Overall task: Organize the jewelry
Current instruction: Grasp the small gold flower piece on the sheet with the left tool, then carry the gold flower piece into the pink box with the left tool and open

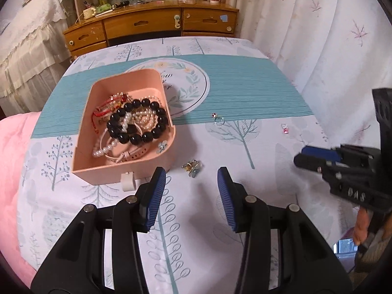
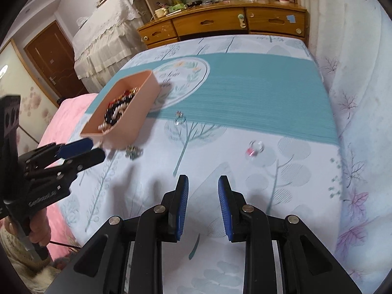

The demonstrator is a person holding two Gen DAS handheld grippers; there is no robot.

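A pink jewelry box [image 1: 83, 147] sits on the printed cloth. It holds a black bead bracelet [image 1: 137, 122], pearl strands and red cords. Just in front of the box lies a small gold-and-blue brooch [image 1: 191, 167], right beyond my left gripper [image 1: 191, 175], which is open and empty. Further off lie a clear ring [image 1: 218, 120] and a pink-stone ring [image 1: 285, 128]. The right gripper [image 1: 300, 156] enters from the right. In the right wrist view my right gripper [image 2: 203, 180] is open and empty above the cloth. The pink-stone ring [image 2: 254, 148] lies ahead to its right, the clear ring [image 2: 180, 118] ahead, and the box [image 2: 127, 122] and left gripper [image 2: 94, 150] at left.
The cloth-covered table [image 1: 245, 80] ends at a wooden dresser [image 1: 152, 24] at the back, with a white curtain [image 1: 318, 36] to the right. A pink quilt [image 1: 14, 159] lies off the table's left edge. A person's hand [image 2: 36, 232] holds the left gripper's handle.
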